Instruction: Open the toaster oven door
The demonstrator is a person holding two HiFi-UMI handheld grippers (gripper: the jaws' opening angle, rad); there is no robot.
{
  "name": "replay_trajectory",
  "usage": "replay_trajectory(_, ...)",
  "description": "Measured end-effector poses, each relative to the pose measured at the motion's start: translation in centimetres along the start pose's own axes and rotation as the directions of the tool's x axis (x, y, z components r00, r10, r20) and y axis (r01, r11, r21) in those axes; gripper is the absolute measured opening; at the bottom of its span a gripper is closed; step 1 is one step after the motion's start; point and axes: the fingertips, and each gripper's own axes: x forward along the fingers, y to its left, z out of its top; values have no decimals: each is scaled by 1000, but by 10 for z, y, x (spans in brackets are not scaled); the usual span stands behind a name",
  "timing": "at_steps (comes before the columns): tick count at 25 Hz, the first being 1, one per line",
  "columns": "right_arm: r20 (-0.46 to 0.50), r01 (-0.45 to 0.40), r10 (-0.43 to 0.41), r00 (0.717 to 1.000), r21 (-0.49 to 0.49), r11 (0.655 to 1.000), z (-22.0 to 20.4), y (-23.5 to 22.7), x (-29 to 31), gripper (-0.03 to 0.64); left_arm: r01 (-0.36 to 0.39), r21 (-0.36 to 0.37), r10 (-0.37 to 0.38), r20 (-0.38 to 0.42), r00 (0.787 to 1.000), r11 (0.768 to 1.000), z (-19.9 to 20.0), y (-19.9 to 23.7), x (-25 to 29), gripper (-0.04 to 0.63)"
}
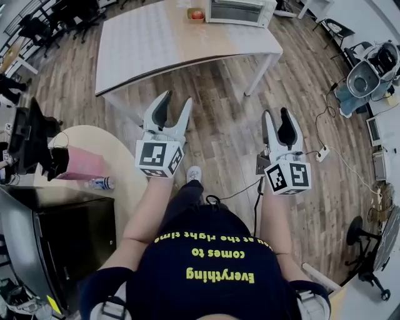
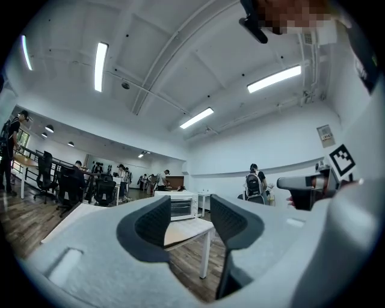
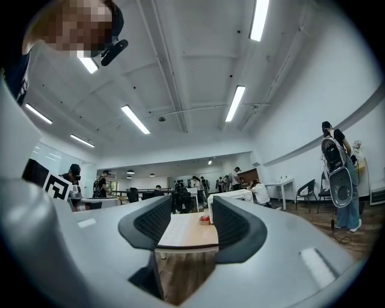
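Note:
A white toaster oven (image 1: 240, 11) stands at the far end of a long pale table (image 1: 187, 44), its glass door looking shut. The left gripper view shows it small between the jaws (image 2: 179, 206), well beyond them. A small container with something red (image 1: 197, 14) sits beside it and also shows in the right gripper view (image 3: 205, 219). My left gripper (image 1: 178, 99) and right gripper (image 1: 277, 114) hang over the wooden floor, short of the table's near edge. Both are open with nothing between the pads (image 2: 153, 225) (image 3: 153, 221).
At my left are a round light table (image 1: 115, 150) with a bottle (image 1: 100, 183) and a pink object (image 1: 84, 164), and a black cabinet (image 1: 69, 231). A power strip (image 1: 322, 153) with cables lies on the floor at right. People and chairs (image 2: 66, 183) stand farther back.

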Motion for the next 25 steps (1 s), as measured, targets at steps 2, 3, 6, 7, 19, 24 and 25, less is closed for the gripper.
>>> replay_trajectory(2, 5, 10, -10, 1000, 0, 1000, 0, -1, 24, 227, 16, 3, -16, 1, 1000, 1000, 1, 15, 20, 222)
replay_trajectory(3, 7, 15, -15, 1000, -1, 1000, -1, -1, 35, 233, 25, 5, -25, 3, 1000, 1000, 1, 22, 30, 231)
replay_trajectory(6, 9, 27, -27, 1000, 2, 1000, -5, 1, 68, 245, 56, 12, -56, 5, 998, 998, 3, 41, 57, 259)
replay_trajectory(7, 8, 30, -31, 1000, 5, 1000, -7, 1, 77, 249, 64, 15, -64, 4, 998, 998, 2, 46, 65, 267)
replay_trajectory(19, -26, 23, -22, 999, 20, 1000, -25, -5, 159, 253, 14, 1, -14, -35, 999, 1000, -13, 112, 114, 276)
replay_trajectory(24, -33, -6, 7, 999, 32, 999, -31, -26, 203, 255, -22, 18, 23, -36, 999, 1000, -16, 129, 147, 278)
replay_trajectory(25, -33, -12, 13, 999, 33, 999, -31, -31, 213, 255, -31, 17, 32, -37, 999, 999, -16, 133, 157, 278)
